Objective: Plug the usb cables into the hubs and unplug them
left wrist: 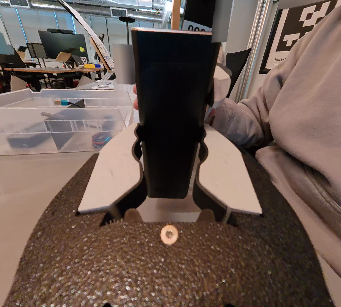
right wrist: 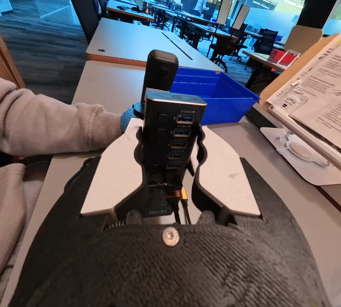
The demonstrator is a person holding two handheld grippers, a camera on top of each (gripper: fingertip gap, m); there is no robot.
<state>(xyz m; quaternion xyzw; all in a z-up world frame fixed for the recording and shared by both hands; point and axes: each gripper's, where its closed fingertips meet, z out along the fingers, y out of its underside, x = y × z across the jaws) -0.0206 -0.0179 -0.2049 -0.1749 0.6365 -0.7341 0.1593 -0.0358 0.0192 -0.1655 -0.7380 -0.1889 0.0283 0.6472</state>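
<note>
A black multi-port USB hub (right wrist: 171, 132) stands upright between both grippers. My right gripper (right wrist: 169, 132) is shut on its sides and faces its row of blue ports. Two gold-ended USB plugs (right wrist: 175, 195) sit in its lowest ports, their black cables running down. My left gripper (left wrist: 170, 132) is shut on the same hub (left wrist: 173, 104) from the opposite side and sees only its plain black back. A clear bin (left wrist: 118, 113) at the left holds a teal-ended USB cable (left wrist: 61, 103), a coiled red and blue cable (left wrist: 100, 139) and another dark hub (left wrist: 24, 141).
A blue bin (right wrist: 230, 108) stands on the white table (right wrist: 110, 84) behind the hub. A tilted document stand (right wrist: 304, 104) rises at the right. A grey-sleeved arm (right wrist: 55, 123) reaches in from the left, and the person's body (left wrist: 295, 132) fills the right of the left wrist view.
</note>
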